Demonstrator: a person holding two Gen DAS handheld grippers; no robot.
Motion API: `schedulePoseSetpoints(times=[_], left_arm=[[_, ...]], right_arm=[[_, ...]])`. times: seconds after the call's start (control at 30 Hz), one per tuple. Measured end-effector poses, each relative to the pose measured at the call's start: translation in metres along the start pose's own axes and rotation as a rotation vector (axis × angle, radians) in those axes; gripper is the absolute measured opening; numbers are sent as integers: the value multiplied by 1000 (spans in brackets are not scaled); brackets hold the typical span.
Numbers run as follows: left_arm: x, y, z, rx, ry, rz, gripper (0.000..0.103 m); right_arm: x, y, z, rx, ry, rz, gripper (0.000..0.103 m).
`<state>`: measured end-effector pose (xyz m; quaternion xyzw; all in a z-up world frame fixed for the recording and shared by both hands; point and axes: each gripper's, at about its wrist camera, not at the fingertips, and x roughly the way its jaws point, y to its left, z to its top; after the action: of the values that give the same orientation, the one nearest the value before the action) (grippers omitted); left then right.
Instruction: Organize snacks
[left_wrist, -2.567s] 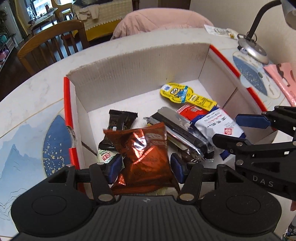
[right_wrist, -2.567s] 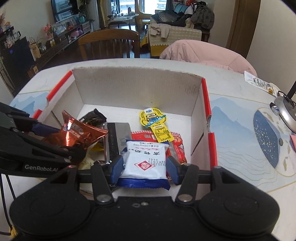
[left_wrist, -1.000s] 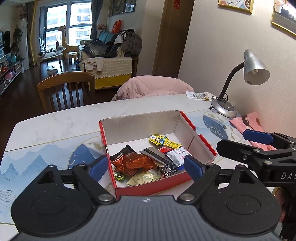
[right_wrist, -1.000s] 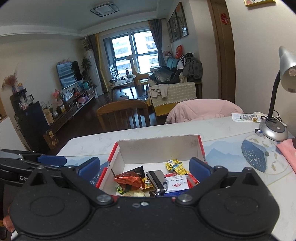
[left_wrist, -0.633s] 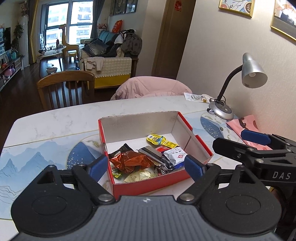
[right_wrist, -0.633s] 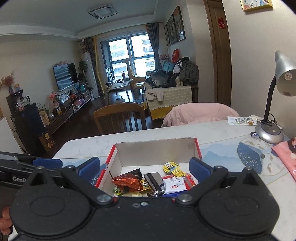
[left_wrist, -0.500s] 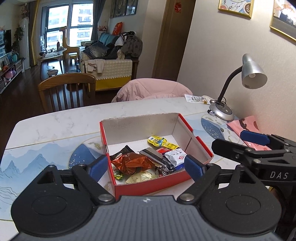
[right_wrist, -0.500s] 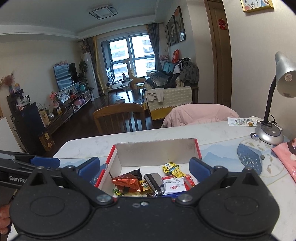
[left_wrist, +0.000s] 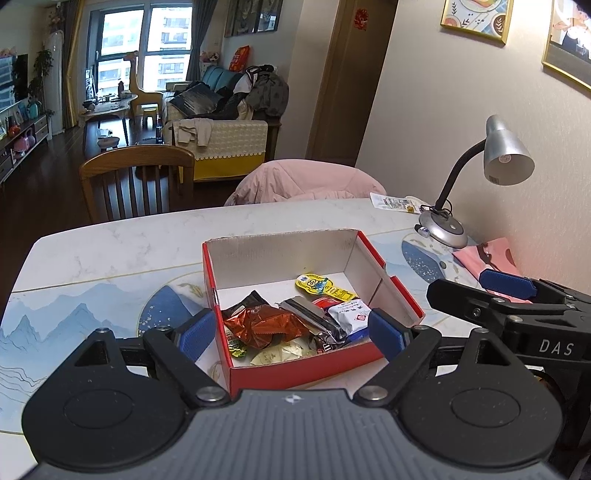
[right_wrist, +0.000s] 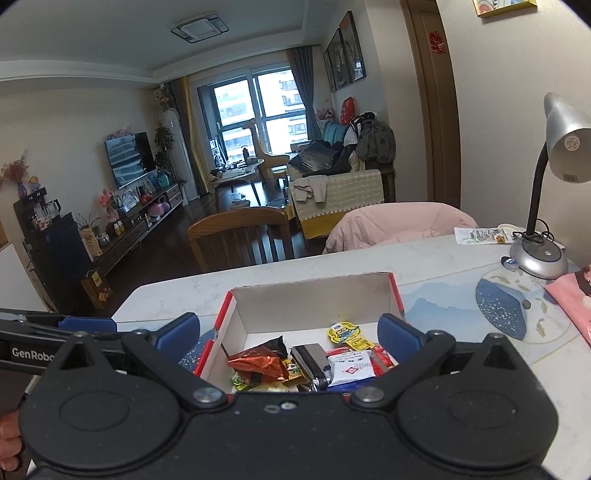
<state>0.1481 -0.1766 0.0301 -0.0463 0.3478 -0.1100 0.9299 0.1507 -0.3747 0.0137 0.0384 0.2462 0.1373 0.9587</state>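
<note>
Both claws hang above the near edge of the surface (left_wrist: 110, 254), drawn back from a red box (left_wrist: 303, 367) that sits toward the middle of it. The left claw (left_wrist: 291, 332) is spread wide, its blue pads (left_wrist: 197, 332) standing to either side of the box's near wall, and it holds nothing. The right claw (right_wrist: 288, 336) is likewise spread wide and empty; in the left wrist view it shows at the right edge as a black frame with a blue pad.

The snacks lie piled in the near half of the box. An orange foil packet (left_wrist: 264, 323) rests at the left, with a dark wrapper (left_wrist: 243, 302) behind it. A silver and black bar (left_wrist: 314, 317) lies across the middle, touching a white packet (left_wrist: 349, 314) at the right. A yellow cartoon-printed packet (left_wrist: 321, 286) lies apart from the pile, nearer the far wall. A pale yellowish packet (left_wrist: 282, 352) sits against the near wall.

A grey desk lamp (left_wrist: 495, 162) stands at the far right corner of the surface, with a pink cloth (left_wrist: 491, 256) beside it along the right edge. A wooden chair (left_wrist: 136, 177) stands at the far edge.
</note>
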Motion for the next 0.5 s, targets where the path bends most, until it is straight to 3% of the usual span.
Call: schedulePoseSetpoints(times=[0.5], left_arm=[[-7, -6, 1, 1, -13, 5, 90]], right_arm=[[-1, 0, -1, -11, 8, 6, 103]])
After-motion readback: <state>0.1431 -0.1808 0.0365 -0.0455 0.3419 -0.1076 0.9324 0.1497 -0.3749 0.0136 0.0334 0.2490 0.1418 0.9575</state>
